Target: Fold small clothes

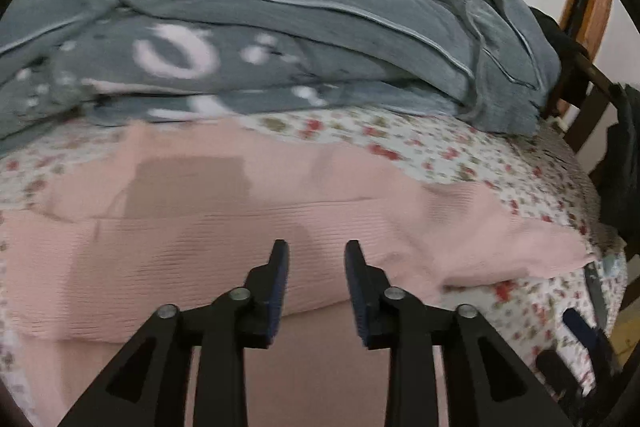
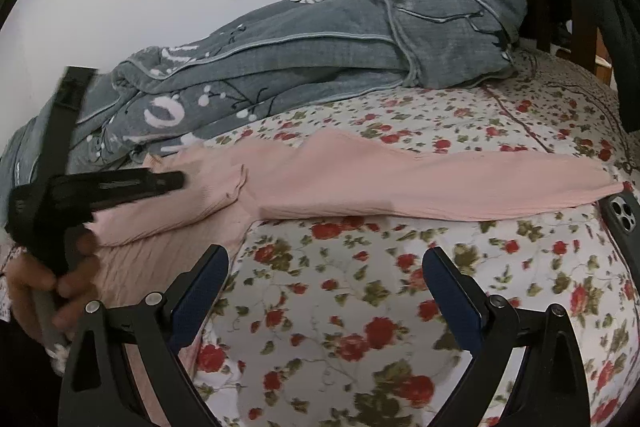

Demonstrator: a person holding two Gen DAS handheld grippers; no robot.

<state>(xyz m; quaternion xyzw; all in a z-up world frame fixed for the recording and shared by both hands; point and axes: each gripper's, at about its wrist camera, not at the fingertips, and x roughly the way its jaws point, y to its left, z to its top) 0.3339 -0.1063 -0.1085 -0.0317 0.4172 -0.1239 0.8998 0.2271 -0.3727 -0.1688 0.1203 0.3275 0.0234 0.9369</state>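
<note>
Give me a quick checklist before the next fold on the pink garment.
1. Left tool free of cloth: ok, pads apart above the pink garment, nothing between them.
2. Right tool empty: ok, open over the bare floral sheet.
3. Garment lying flat: not ok, a flap is doubled over near the left tool.
4. Long sleeve stretched out: ok.
5. Phone clear of the sleeve end: not ok, it lies right beside it.
6. Grey blanket off the garment: cannot tell.
</note>
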